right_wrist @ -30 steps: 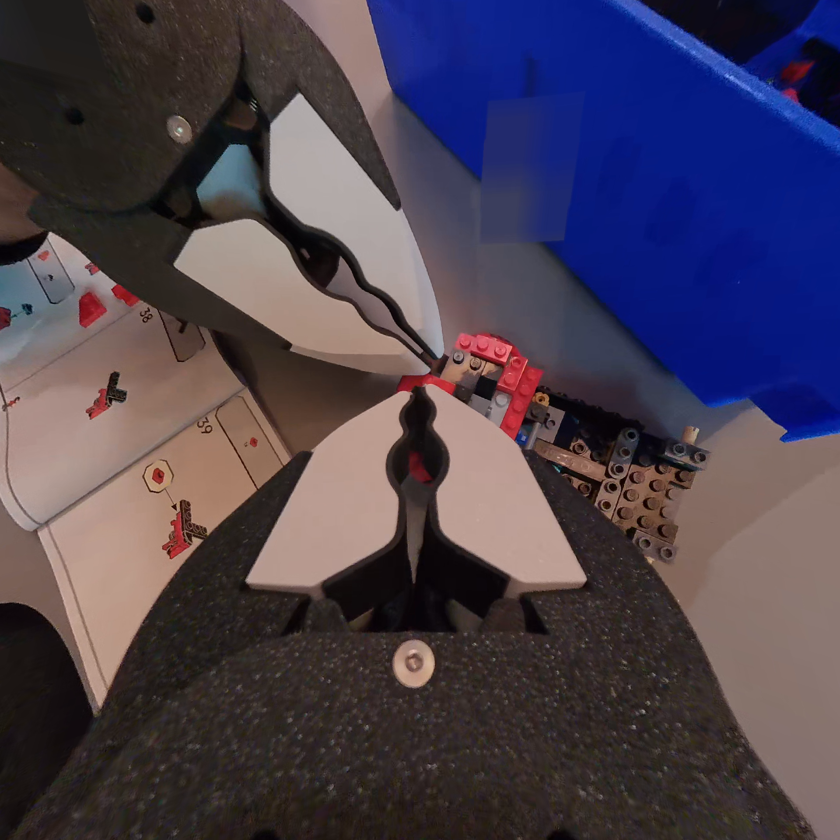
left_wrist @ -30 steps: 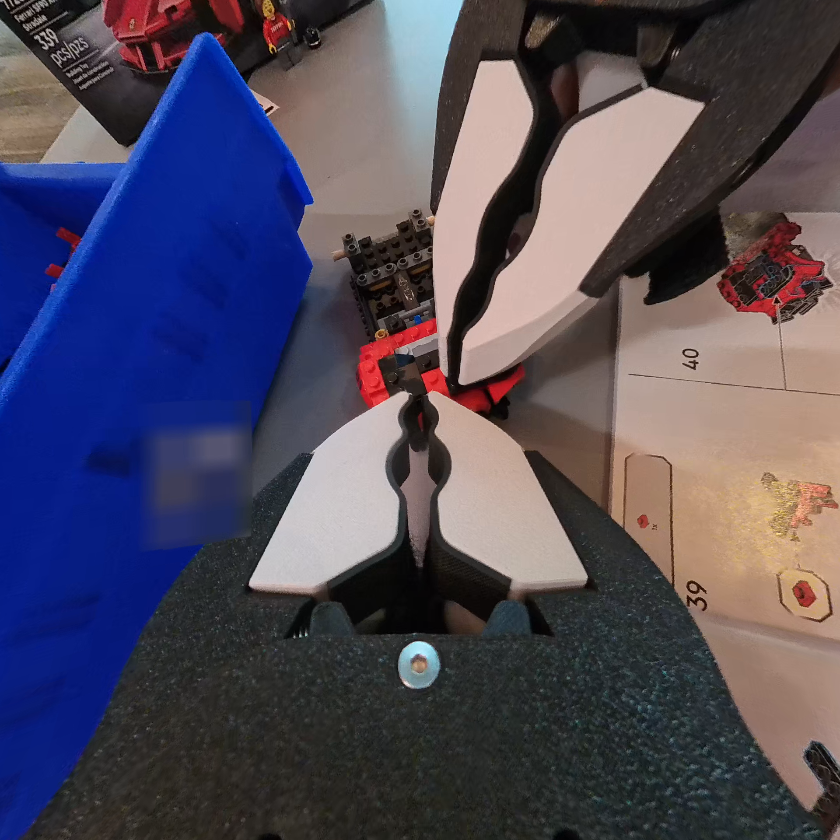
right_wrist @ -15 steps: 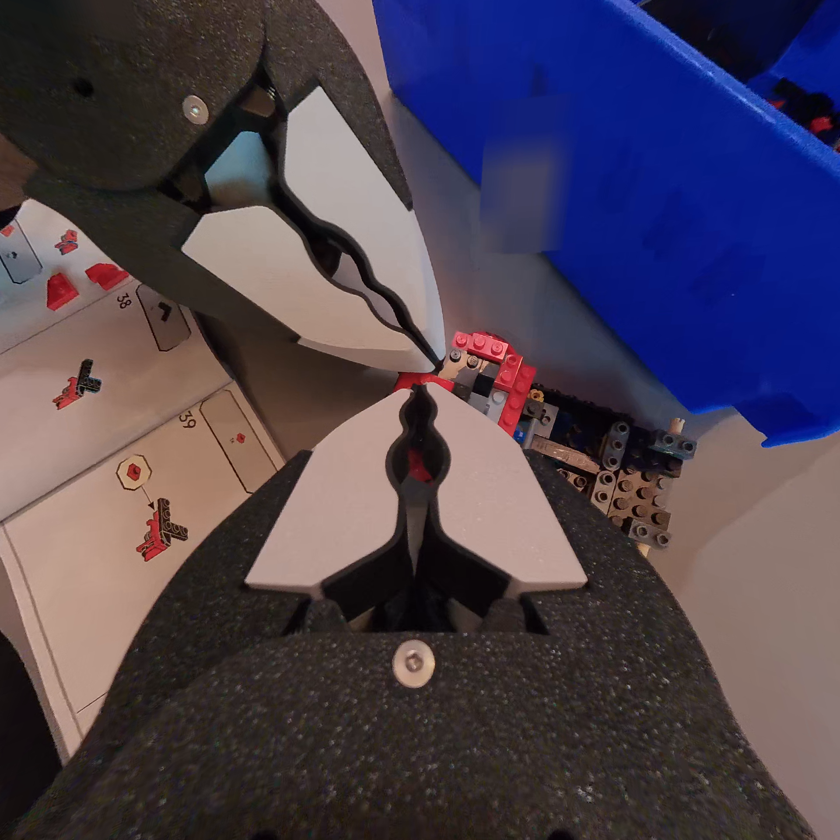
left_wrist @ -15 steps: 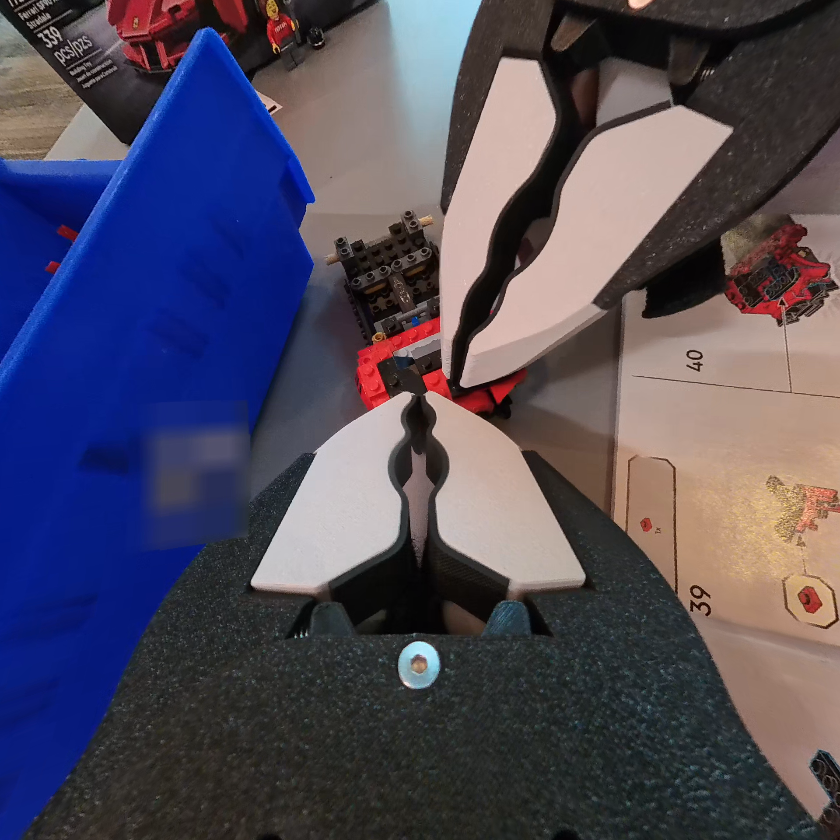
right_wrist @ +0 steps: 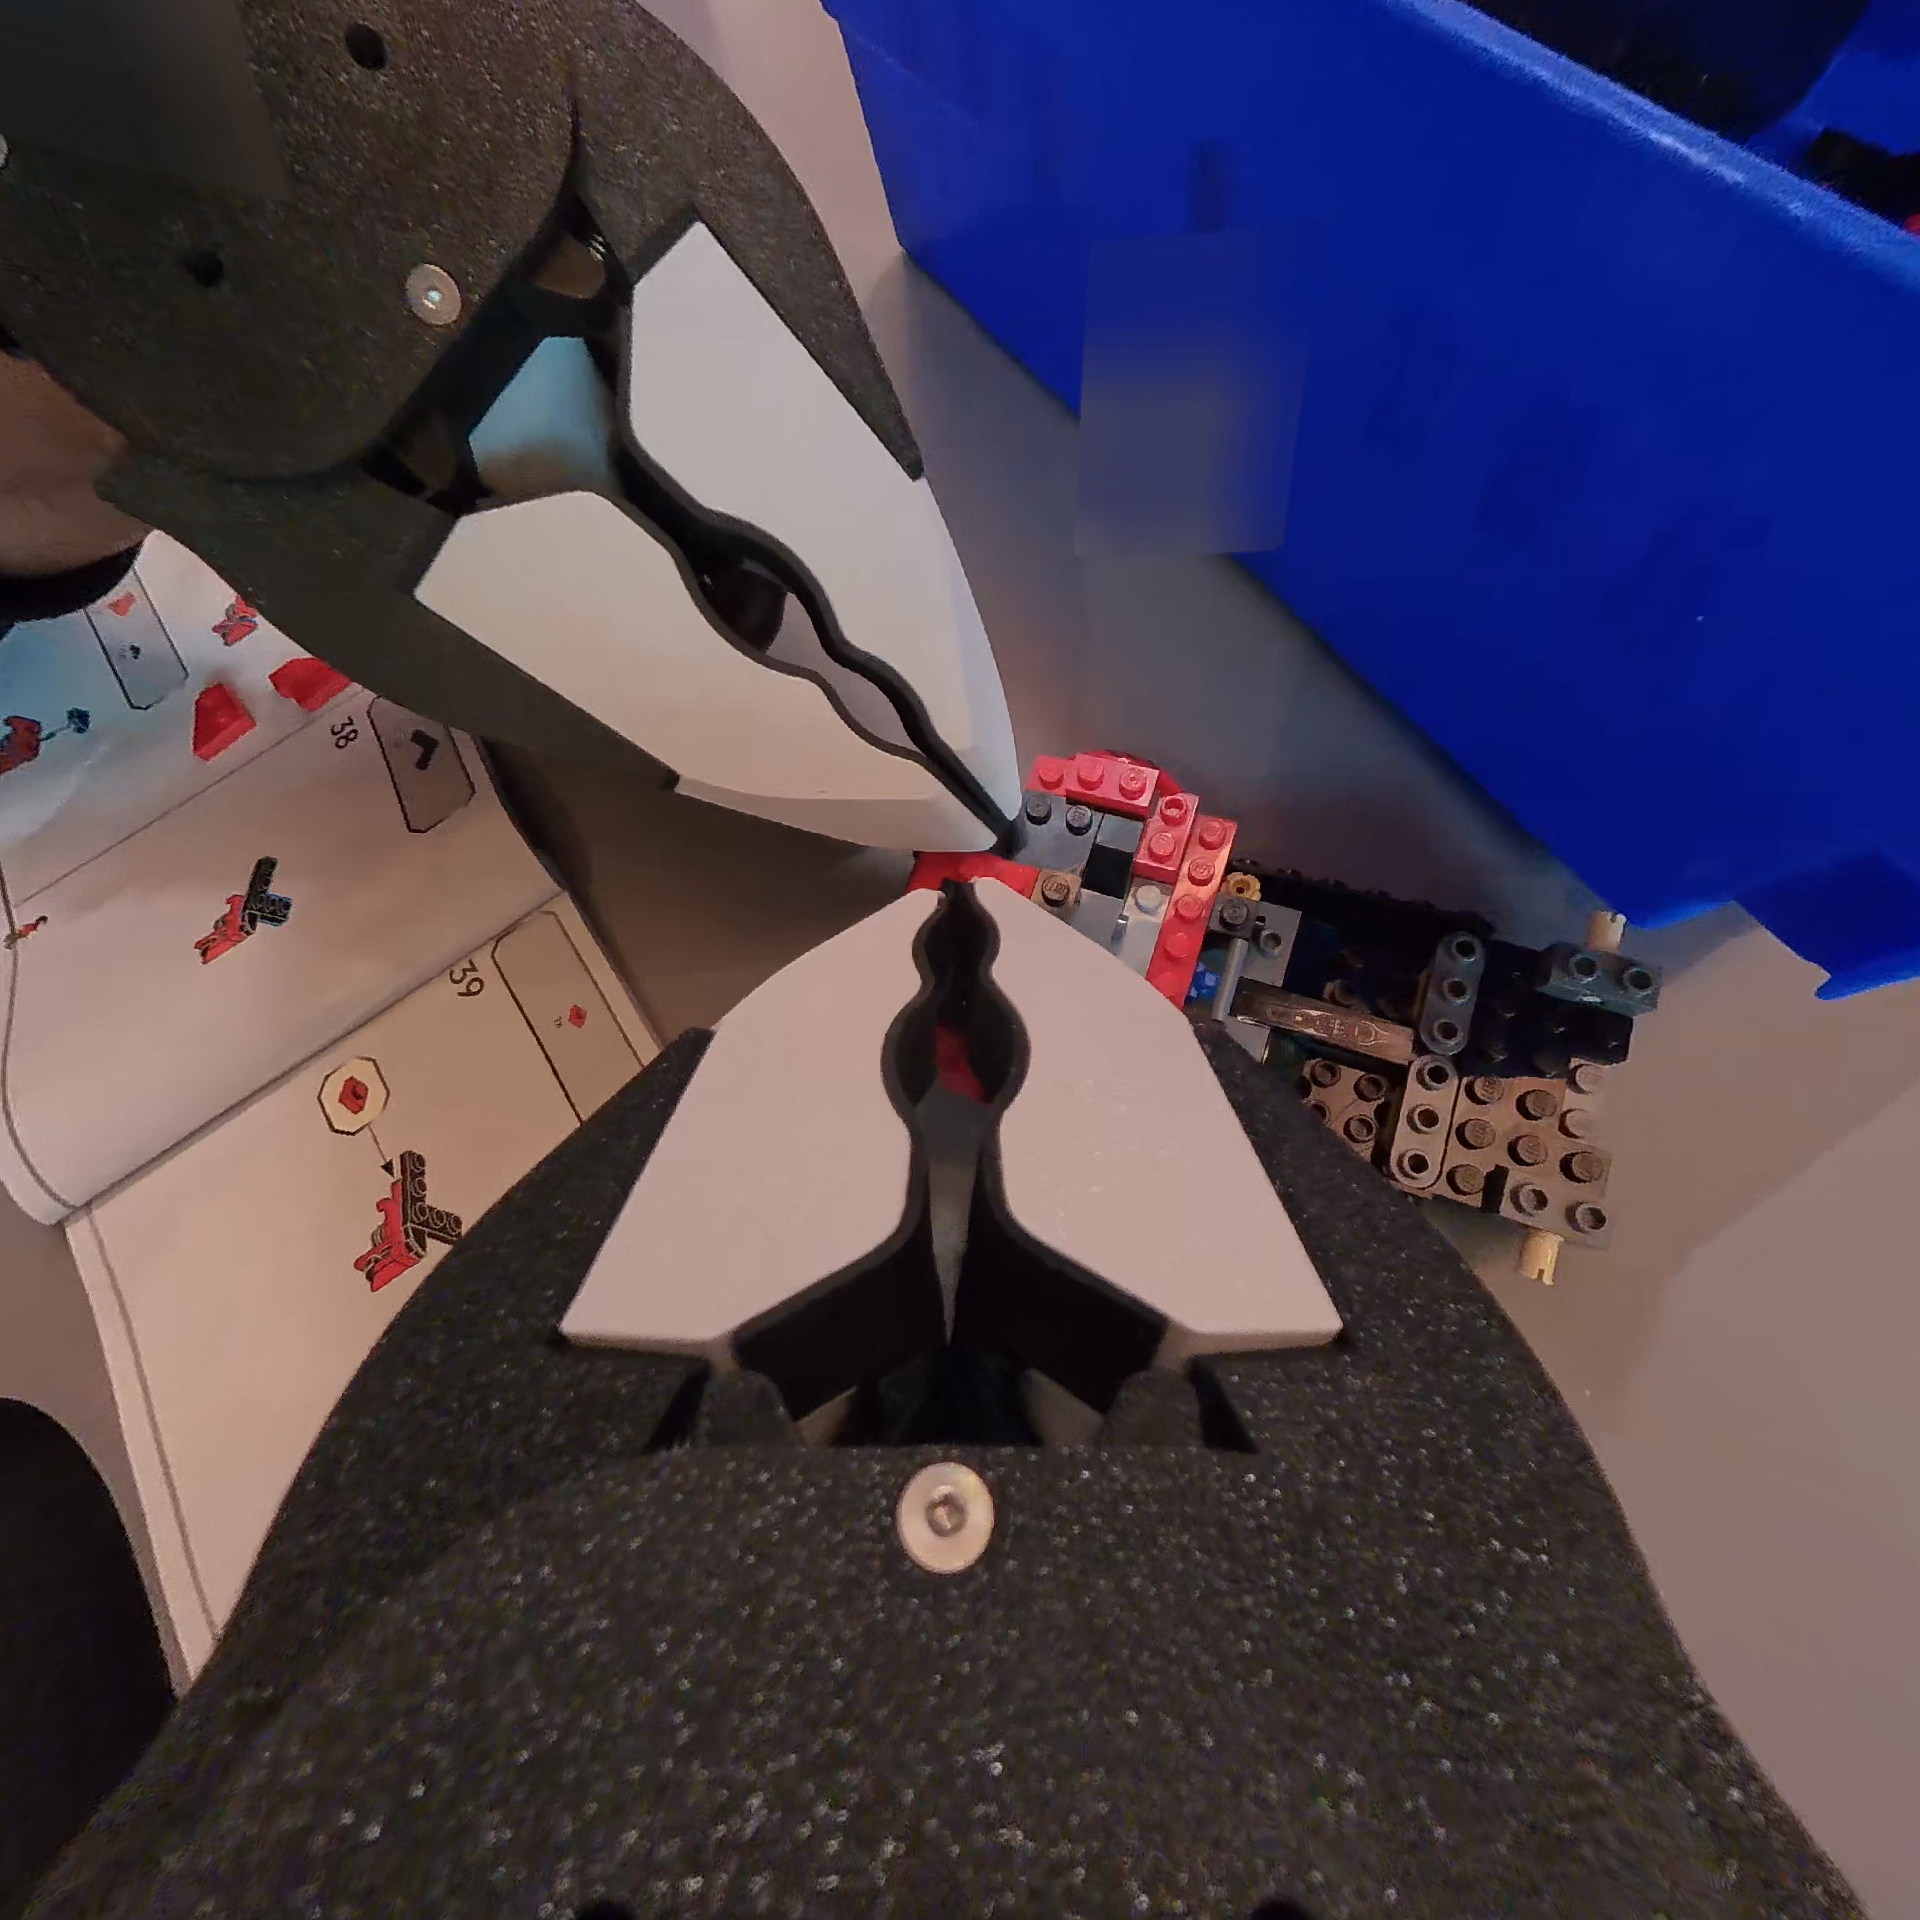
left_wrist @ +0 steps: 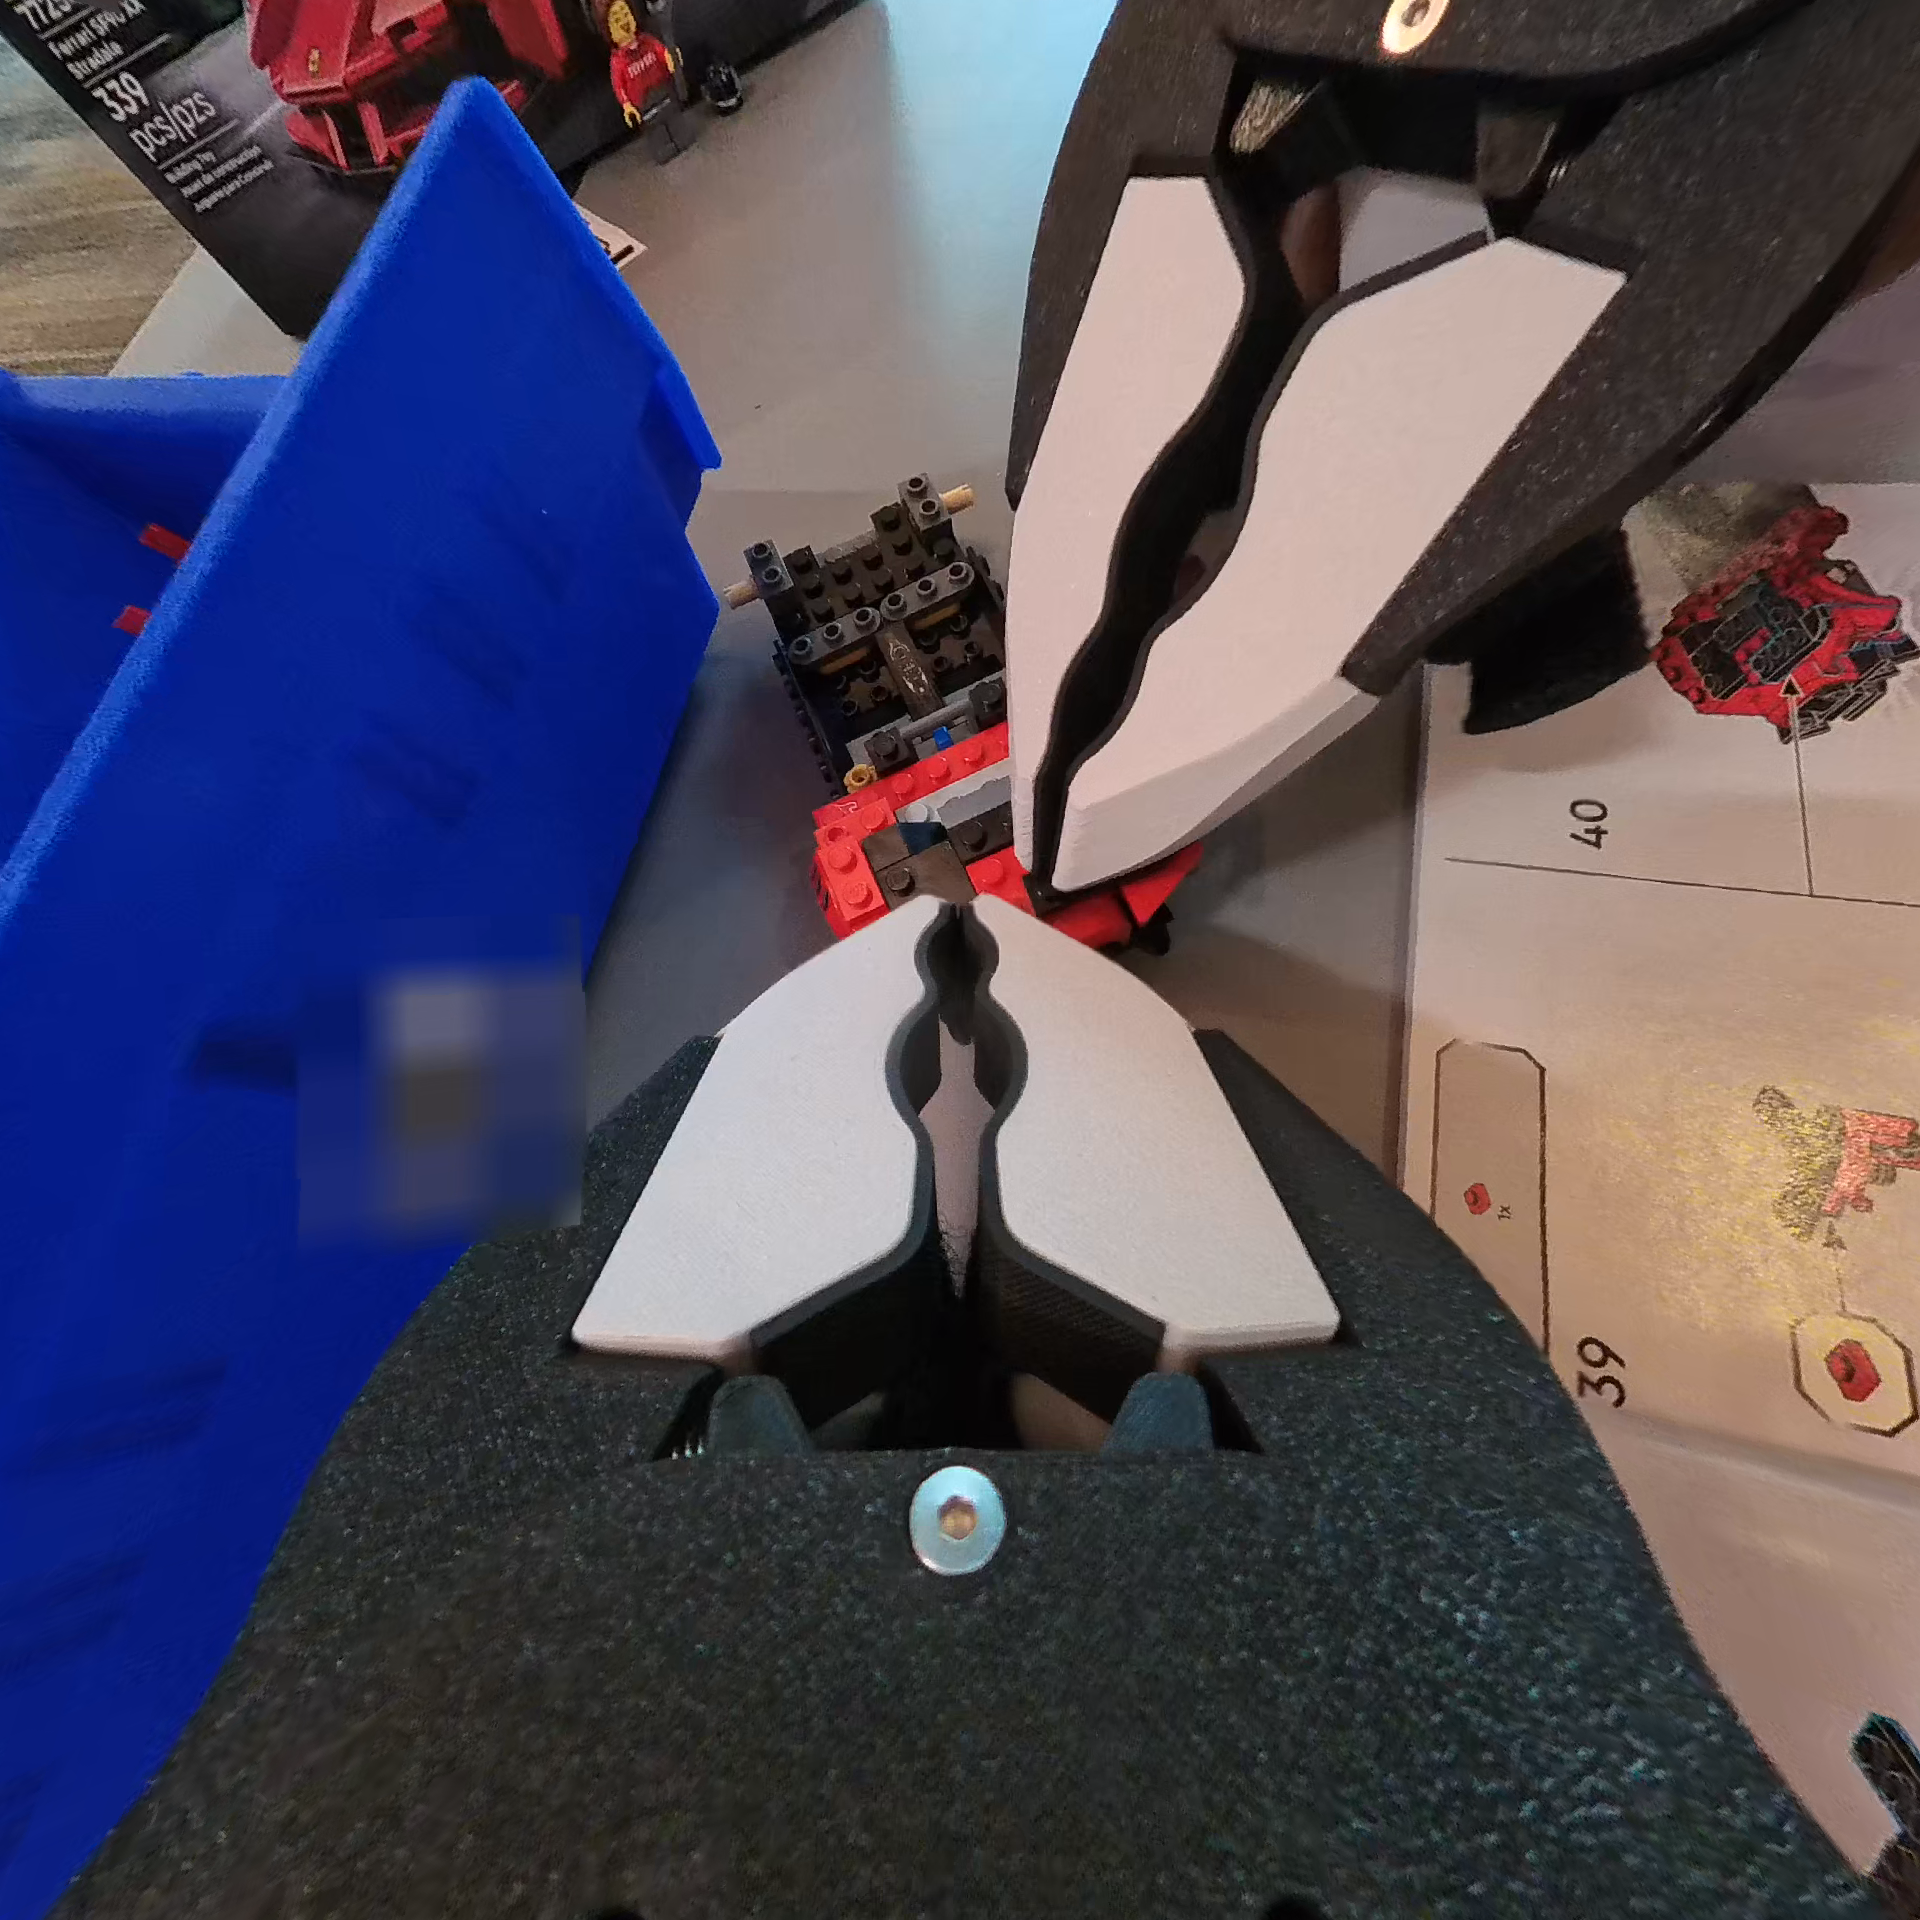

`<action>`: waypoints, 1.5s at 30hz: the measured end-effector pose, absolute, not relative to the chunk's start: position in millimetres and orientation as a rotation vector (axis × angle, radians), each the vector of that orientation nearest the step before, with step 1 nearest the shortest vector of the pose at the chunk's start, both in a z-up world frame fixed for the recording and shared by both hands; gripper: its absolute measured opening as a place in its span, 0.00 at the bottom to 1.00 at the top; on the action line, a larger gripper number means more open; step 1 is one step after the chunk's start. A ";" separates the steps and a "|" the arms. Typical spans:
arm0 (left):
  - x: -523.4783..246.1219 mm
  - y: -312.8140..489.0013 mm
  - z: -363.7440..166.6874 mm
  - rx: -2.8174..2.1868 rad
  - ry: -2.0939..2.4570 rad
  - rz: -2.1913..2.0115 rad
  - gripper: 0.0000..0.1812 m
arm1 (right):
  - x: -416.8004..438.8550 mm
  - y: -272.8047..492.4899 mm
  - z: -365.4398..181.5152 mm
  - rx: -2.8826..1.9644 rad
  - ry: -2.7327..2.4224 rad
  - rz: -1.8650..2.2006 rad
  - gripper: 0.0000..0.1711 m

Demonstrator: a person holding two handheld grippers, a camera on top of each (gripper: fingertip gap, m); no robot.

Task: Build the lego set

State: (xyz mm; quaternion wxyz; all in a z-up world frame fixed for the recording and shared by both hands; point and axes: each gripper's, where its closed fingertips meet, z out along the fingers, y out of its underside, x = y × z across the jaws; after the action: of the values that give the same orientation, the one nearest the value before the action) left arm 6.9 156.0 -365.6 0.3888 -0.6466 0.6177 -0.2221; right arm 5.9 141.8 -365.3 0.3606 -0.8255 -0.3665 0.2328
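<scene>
The partly built lego model (left_wrist: 894, 644), black at the back and red at the front, lies on the grey table; it also shows in the right wrist view (right_wrist: 1455, 1091). My left gripper (left_wrist: 961, 909) is shut, its tips pinching a small black piece (left_wrist: 914, 857) at the model's red front. From the right wrist view its tips (right_wrist: 1000, 826) touch the model's dark studs. My right gripper (right_wrist: 961, 888) is shut, with a small red piece (right_wrist: 954, 1051) in the hollow between its fingers. Its tips (left_wrist: 1039, 883) rest on the model's red front edge, right beside the left tips.
A blue bin (left_wrist: 364, 727) stands close along the model's left side and shows behind it in the right wrist view (right_wrist: 1507, 416). The open instruction booklet (left_wrist: 1662, 1039) lies on the other side, with loose red pieces (right_wrist: 218, 717) on it. The set's box (left_wrist: 312, 104) stands at the back. Both grippers' tips are close together, under 4 cm apart.
The black piece at my left tips has gone from tilted up to lying lower on the model's front. Both grippers stayed shut and shifted only slightly at the model.
</scene>
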 end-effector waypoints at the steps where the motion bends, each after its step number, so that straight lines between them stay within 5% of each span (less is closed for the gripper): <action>1: 7.3 155.7 -364.2 -1.642 1.566 -0.573 0.00 | 6.3 142.3 -364.8 -2.130 -0.940 0.616 0.00; 5: 7.8 156.4 -358.6 -1.614 1.557 -0.569 0.00 | 7.3 141.4 -351.5 -2.102 -0.882 0.747 0.09; 9: 13.4 154.0 -354.0 -1.601 1.547 -0.606 0.00 | 28.3 145.1 -344.2 -2.131 -0.926 0.604 0.00; 37: 13.2 153.7 -359.1 -1.568 1.608 -0.537 0.01 | 23.5 124.6 -349.9 -2.090 -1.104 0.504 0.00; 41: 17.3 139.5 -354.1 -1.519 1.650 -0.659 0.01 | 32.8 122.4 -353.7 -2.113 -1.341 0.421 0.10; 45: 20.7 136.3 -359.5 -1.521 1.670 -0.677 0.00 | 31.3 127.7 -342.1 -2.071 -1.580 0.414 0.02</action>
State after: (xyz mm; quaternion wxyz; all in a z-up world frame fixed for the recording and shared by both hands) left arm 20.7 136.3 -359.5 0.3818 -0.5960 0.6547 -0.2654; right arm 31.3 127.7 -342.1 0.2493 -0.7603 -0.5802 0.1519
